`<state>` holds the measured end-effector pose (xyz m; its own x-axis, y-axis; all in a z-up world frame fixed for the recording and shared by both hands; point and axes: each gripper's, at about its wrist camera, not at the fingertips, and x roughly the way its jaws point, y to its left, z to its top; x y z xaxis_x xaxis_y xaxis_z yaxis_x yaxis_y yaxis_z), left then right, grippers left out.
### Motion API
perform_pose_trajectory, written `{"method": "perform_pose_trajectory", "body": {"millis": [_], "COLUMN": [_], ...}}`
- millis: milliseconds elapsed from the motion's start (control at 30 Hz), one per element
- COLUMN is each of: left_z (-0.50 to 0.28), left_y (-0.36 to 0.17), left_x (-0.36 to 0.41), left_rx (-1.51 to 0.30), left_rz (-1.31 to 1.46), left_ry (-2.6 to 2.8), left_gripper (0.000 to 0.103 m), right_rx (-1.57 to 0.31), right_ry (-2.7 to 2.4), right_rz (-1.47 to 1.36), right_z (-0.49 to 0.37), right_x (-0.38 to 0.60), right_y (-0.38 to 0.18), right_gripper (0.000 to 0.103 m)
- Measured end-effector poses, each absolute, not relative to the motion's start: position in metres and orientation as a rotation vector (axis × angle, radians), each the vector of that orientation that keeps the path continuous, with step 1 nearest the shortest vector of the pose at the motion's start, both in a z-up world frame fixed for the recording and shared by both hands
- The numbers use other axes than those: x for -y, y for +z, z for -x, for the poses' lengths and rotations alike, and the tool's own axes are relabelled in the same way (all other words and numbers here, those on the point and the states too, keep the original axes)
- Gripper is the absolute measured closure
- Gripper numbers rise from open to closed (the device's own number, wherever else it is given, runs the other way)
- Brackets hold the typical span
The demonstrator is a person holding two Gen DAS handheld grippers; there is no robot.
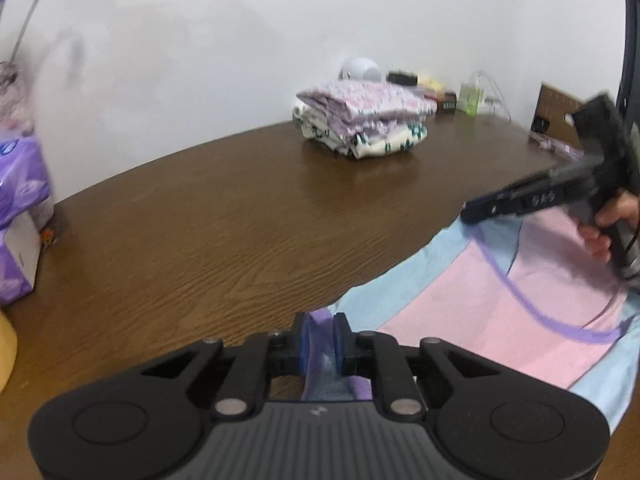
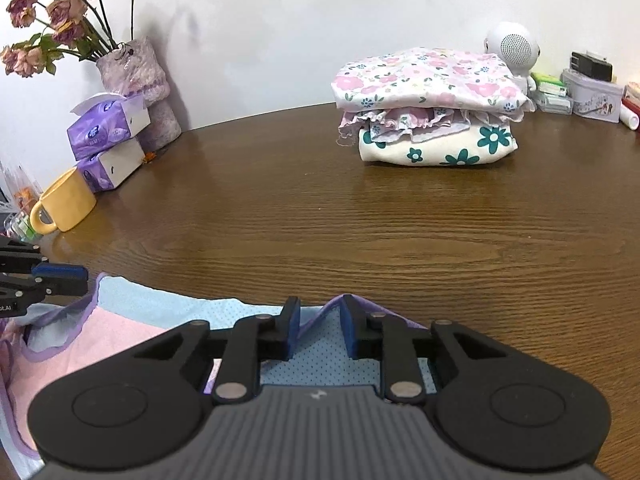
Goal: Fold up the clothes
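Observation:
A pink garment [image 1: 480, 300] with light blue mesh panels and purple trim lies at the near edge of the brown table [image 1: 240, 220]. My left gripper [image 1: 323, 340] is shut on a bunched fold of its purple-trimmed edge, which fills the gap between the blue pads. In the right wrist view the garment [image 2: 120, 344] spreads to the left, and my right gripper [image 2: 322, 332] has its jaws apart over the blue mesh. A raised purple fold leans against its right pad only. Each view shows the other gripper's tip at the cloth edge: right gripper [image 1: 470, 214], left gripper [image 2: 82, 278].
A stack of folded floral clothes [image 2: 428, 108] sits at the back of the table [image 2: 400, 240]. On the left stand purple tissue packs [image 2: 108, 128], a yellow mug [image 2: 66, 202] and a vase of dried flowers [image 2: 136, 80]. A white speaker [image 2: 512, 46] and small boxes [image 2: 592, 96] line the back right. A hand [image 1: 616, 216] holds the right gripper.

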<state>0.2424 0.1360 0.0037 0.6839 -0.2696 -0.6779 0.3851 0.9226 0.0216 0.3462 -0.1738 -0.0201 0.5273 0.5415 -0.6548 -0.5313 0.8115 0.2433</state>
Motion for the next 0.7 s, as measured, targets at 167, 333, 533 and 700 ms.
{"method": "perform_pose_trajectory", "body": {"millis": [167, 333, 533, 700], "left_z": [-0.251, -0.255, -0.258, -0.252], "left_y": [-0.007, -0.011, -0.01, -0.007], "left_x": [-0.137, -0.142, -0.136, -0.123], "left_rx": [-0.761, -0.75, -0.762, -0.736], "left_rz": [-0.174, -0.13, -0.068, -0.074], "left_ry": [-0.389, -0.375, -0.278, -0.205], "left_gripper": [0.09, 0.077, 0.096, 0.099], "right_rx": [-0.786, -0.784, -0.774, -0.763], "right_ry": [0.65, 0.655, 0.647, 0.638], "right_rz": [-0.01, -0.015, 0.009, 0.03], "right_z": [-0.347, -0.347, -0.345, -0.342], "right_x": [0.174, 0.174, 0.17, 0.167], "right_y": [-0.02, -0.021, -0.021, -0.021], "right_gripper": [0.079, 0.078, 0.078, 0.078]}}
